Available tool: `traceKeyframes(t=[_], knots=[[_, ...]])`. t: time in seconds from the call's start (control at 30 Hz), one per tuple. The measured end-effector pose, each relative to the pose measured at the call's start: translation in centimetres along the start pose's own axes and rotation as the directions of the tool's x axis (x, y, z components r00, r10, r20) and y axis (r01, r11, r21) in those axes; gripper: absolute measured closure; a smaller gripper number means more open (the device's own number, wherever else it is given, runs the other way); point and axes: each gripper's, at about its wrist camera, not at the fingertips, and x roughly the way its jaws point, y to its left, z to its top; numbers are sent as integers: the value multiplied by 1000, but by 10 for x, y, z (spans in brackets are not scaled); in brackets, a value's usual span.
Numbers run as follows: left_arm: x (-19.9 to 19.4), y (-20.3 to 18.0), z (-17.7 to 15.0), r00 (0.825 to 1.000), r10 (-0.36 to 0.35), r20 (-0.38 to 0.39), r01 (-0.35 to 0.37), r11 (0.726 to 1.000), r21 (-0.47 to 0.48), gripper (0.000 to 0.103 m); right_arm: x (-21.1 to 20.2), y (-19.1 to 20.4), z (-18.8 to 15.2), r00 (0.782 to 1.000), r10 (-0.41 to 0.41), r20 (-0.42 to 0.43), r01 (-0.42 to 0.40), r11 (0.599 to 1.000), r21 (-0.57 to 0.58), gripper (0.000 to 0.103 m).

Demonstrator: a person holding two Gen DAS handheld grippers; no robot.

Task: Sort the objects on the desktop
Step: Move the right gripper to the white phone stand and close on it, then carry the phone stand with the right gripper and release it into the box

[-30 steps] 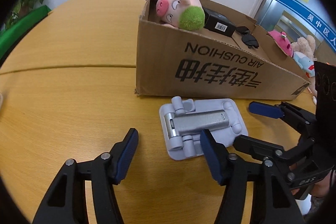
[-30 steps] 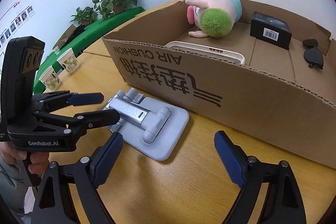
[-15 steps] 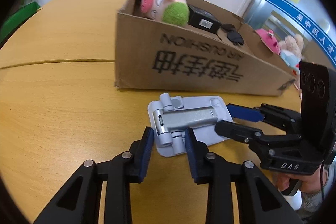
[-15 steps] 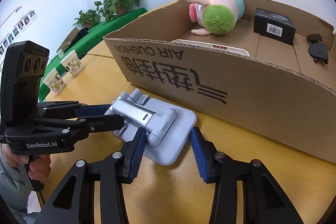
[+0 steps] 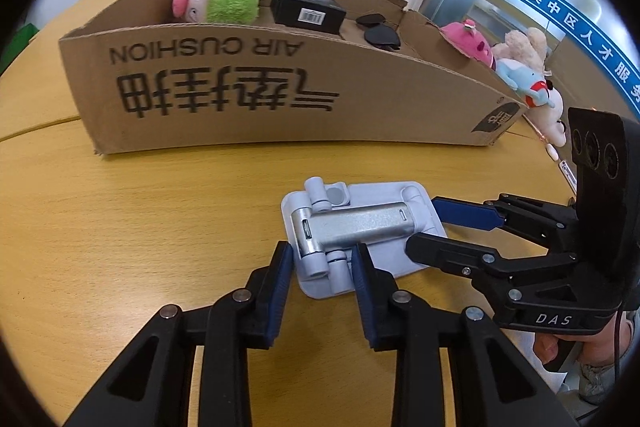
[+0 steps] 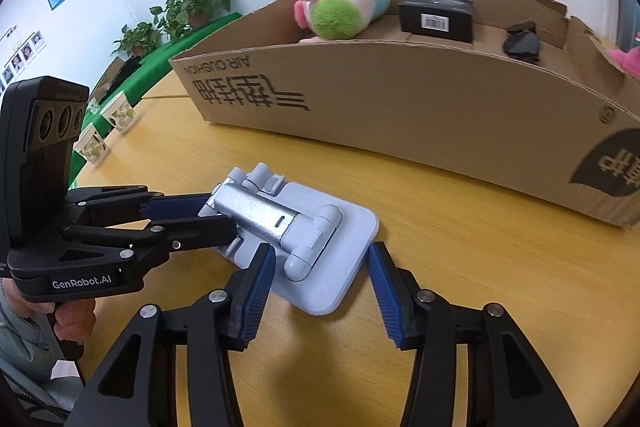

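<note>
Both grippers have closed in on the grey folding stand (image 5: 352,239) on the desk (image 5: 140,227); left gripper (image 5: 320,267) fingers clench its hinge end; right gripper (image 6: 320,267) fingers, opening, bracket its base; rigid, light, probably smooth; grip edges.

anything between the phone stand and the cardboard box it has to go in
No object lies on the table between the phone stand and the cardboard box. Only the box's own near wall stands in the way, so the stand must be lifted over it.
</note>
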Motion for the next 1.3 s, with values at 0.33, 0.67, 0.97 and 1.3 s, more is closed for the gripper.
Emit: traceKeyframes(t=[0.33,0.67,0.97,1.3], knots=[[-14,-31,5,999,-15,31,13,998,55,75,-29,-18,-16,999,-17,39,14,998,68,62],[-69,-62,77,969,-46,242,13,990,137,76,-102,-20,27,964,-54,262,48,998,28,63],[-94,-88,164,919,-81,385,-7,975,221,78,-164,-33,105,887,-99,450,124,992,-27,66],[-79,-85,247,913,-69,403,-12,981,195,78,-179,-68,195,865,-94,493,136,989,-51,66]])
